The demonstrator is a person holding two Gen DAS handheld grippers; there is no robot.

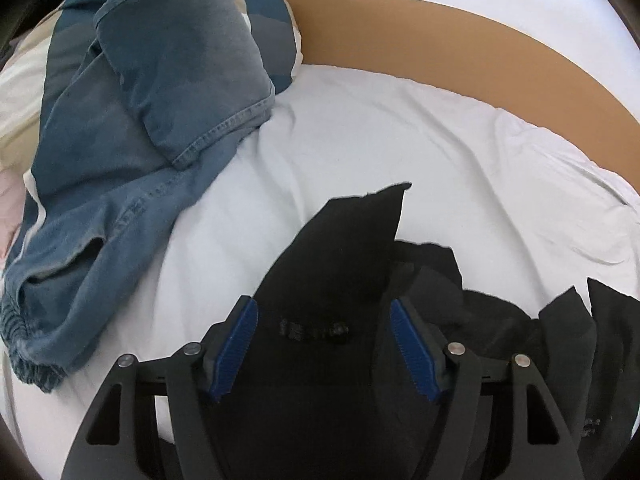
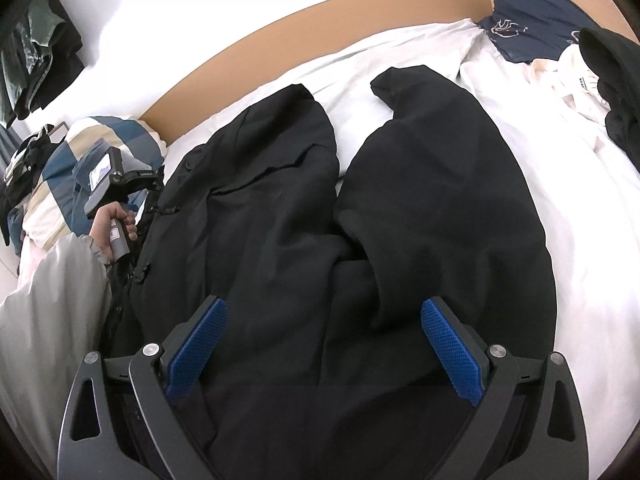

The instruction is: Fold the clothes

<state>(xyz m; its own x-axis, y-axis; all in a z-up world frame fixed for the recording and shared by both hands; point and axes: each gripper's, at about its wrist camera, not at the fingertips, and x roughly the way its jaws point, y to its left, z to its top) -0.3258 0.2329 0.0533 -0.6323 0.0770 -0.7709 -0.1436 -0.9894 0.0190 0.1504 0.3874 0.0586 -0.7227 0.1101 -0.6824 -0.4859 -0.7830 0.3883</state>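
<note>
A black garment [image 2: 440,200] with buttons down its left edge lies spread on the white bed sheet [image 2: 580,220], two long parts reaching away from me. My right gripper [image 2: 324,304] hovers open over its near end, blue pads wide apart. In the left wrist view my left gripper [image 1: 324,320] is open with a raised fold of the black garment [image 1: 340,264] between its fingers, not pinched. A hand [image 2: 108,228] in a grey sleeve holds the left gripper's handle at the garment's left edge.
A crumpled denim garment [image 1: 120,140] lies left on a blue-and-beige checked pillow [image 2: 60,168]. A brown headboard [image 2: 320,20] borders the far side. Navy patterned cloth [image 2: 532,12], a white garment [image 2: 576,80] and a black item [image 2: 616,80] sit far right.
</note>
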